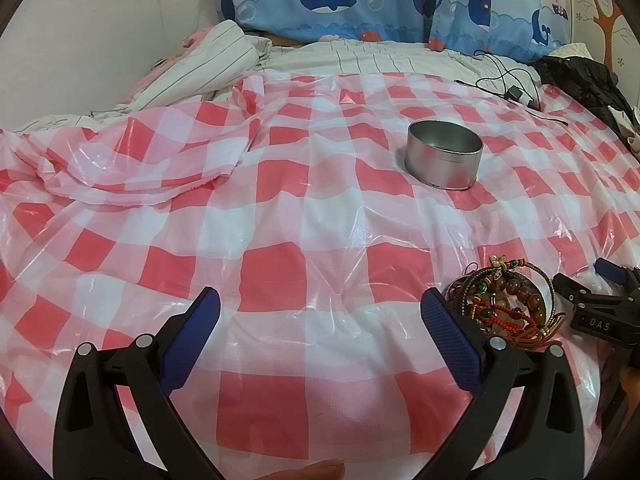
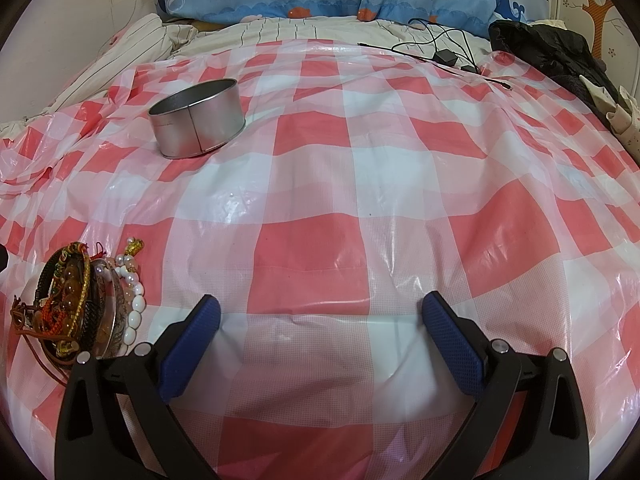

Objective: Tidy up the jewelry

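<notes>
A pile of bracelets [image 1: 506, 304], with brown beads, braided cords and white pearls, lies on the red-and-white checked plastic sheet [image 1: 280, 220]. It also shows at the left in the right wrist view [image 2: 84, 304]. A round silver tin [image 1: 444, 154], open and empty, stands farther back; it also shows in the right wrist view [image 2: 196, 118]. My left gripper [image 1: 320, 312] is open and empty, its right finger just left of the pile. My right gripper [image 2: 320, 316] is open and empty, right of the pile; it also shows in the left wrist view [image 1: 600, 304].
The sheet covers a bed with a striped quilt [image 1: 208, 68] bunched at the back left. Whale-print pillows [image 1: 360, 0] line the headboard. Black cables and a charger [image 2: 444, 56] and a black garment [image 2: 548, 52] lie at the back right.
</notes>
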The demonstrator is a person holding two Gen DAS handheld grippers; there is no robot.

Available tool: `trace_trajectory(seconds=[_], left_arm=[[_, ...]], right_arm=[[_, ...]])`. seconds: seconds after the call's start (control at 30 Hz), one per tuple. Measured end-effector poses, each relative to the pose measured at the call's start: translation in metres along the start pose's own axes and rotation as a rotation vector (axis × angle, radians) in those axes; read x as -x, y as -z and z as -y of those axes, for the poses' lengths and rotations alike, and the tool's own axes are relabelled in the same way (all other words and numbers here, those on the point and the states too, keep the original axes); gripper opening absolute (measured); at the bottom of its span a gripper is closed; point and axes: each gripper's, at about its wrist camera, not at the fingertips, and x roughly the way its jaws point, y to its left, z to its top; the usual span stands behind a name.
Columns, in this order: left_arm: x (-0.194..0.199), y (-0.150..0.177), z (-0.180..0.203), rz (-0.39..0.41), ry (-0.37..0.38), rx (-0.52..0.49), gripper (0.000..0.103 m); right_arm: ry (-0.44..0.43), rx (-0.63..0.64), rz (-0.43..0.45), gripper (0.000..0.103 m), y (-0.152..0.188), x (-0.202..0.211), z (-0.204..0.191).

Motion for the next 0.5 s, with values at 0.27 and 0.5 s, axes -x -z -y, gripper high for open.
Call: trace_trajectory(seconds=[0.27,0.5], left_arm=[[0.0000,0.0001,0.0002,0.000,-0.002,-0.001,0.097],[-0.0016,-0.0016,-0.0027,-0.005,-0.001,-0.002,0.097]], right_arm=[[0.000,0.000,0.000,0.097,0.0000,-0.0001,0.0001],[-0.001,-0.001,0.001,0.097,0.0001,-0.0002,0.0001]])
